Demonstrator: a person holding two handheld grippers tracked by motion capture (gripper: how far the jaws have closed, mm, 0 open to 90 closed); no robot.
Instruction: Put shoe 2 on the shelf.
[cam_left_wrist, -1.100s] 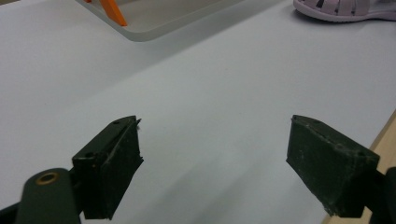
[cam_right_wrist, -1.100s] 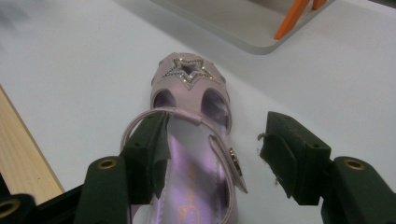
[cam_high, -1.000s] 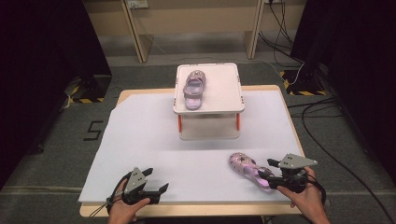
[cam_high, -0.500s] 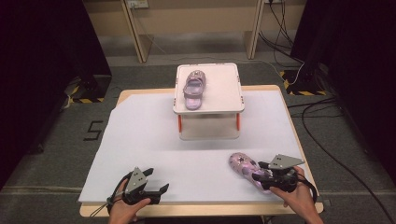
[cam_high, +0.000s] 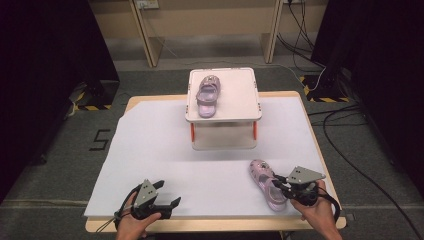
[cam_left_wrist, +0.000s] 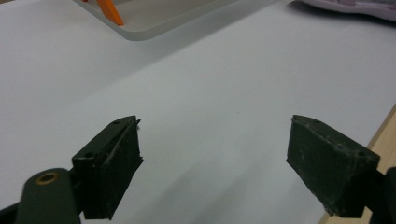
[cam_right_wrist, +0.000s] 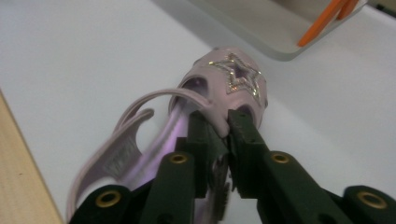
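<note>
A lilac child's clog (cam_high: 266, 182) with a glittery star on its toe (cam_right_wrist: 235, 73) lies on the white sheet near the front right. My right gripper (cam_high: 278, 187) has just been closing, and its jaws (cam_right_wrist: 225, 122) now pinch the rim of the clog's upper, one inside the shoe and one outside. The heel strap curves off to the left in the right gripper view. A matching clog (cam_high: 207, 92) rests on the white raised stand (cam_high: 237, 111) at the back. My left gripper (cam_high: 168, 201) rests at the front left, its jaws (cam_left_wrist: 215, 158) wide apart with nothing between them.
A white sheet (cam_high: 160, 145) covers most of the wooden table, whose bare edge (cam_high: 320, 150) shows at the right. The stand rests on orange legs (cam_high: 254, 131) over a lower tray. Cables (cam_high: 345, 150) trail across the floor to the right.
My right gripper edged slightly left to the clog and its jaws closed on the rim of the upper. The left gripper and both shoes stayed where they were.
</note>
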